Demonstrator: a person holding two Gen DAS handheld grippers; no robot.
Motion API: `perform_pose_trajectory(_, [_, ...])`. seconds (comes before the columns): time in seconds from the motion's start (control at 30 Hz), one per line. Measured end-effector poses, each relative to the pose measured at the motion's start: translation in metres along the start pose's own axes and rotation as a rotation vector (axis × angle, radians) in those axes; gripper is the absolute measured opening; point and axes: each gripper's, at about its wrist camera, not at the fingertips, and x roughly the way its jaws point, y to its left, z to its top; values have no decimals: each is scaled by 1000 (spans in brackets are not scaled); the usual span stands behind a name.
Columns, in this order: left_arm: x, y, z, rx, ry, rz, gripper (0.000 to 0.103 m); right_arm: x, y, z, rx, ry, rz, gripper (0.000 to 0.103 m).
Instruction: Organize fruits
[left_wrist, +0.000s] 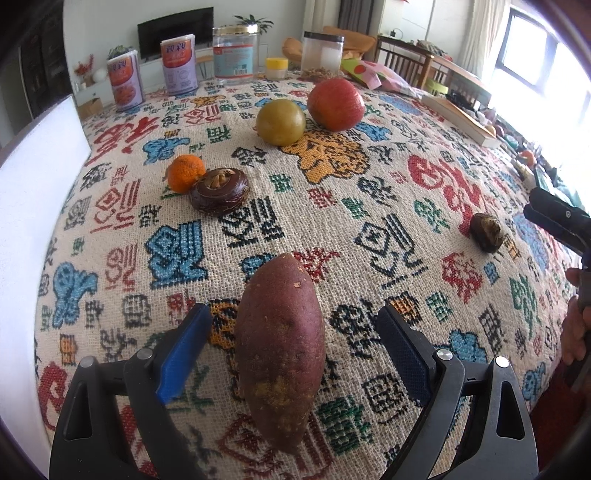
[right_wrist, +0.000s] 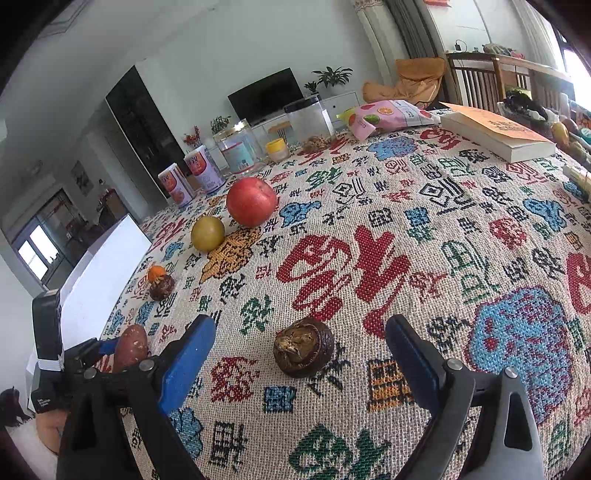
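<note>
Sweet potato (left_wrist: 280, 354) lying lengthwise between wide left claw (left_wrist: 293, 347), untouched; water chestnut (right_wrist: 303, 352) ahead of wide right claw (right_wrist: 301, 363), on patterned bench (right_wrist: 369, 258).

Bright daylight, window glare, fisheye-bent edges.

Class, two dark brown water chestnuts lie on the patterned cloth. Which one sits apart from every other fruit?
The water chestnut lying between the right gripper's open fingers; the other water chestnut touches the small orange.
</note>
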Motion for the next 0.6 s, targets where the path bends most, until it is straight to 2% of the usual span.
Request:
perform_pose_trajectory(0.07, [-3, 2, -3, 5, 3, 3, 92, -8, -3, 5, -41, 6, -27, 93])
perform_pose_trajectory(0.17, [-1, -4, -5, 43, 10, 15, 91, 4, 5, -4, -114, 100, -58, 93])
perform_pose_trajectory(0.3, [-3, 0, -1, 5, -1, 38, 90, 29, 26, -11, -193, 166, -115, 79])
perform_pose_trajectory(0.33, [-4, 3, -1, -14, -5, 50, 86, 34, 31, -12, -205, 173, -128, 78])
perform_pose_trajectory(0.4, [-6, 9, 0, -38, 1, 55, 58, 43, 41, -13, -239, 188, -145, 69])
perform_pose_trajectory(0.43, [-6, 11, 0, -47, 12, 28, 43, 47, 45, -14, -257, 203, -157, 60])
perform_pose_trajectory(0.47, [-8, 13, -2, -58, 6, 34, 41, 53, 50, -15, -270, 216, -184, 43])
perform_pose_trajectory(0.53, [-13, 15, -5, -68, 4, 51, 41, 55, 54, -14, -269, 206, -202, 42])
perform_pose_trajectory(0.6, [-28, 21, -11, -128, -3, -11, 41, 51, 59, -11, -235, 185, -174, 42])
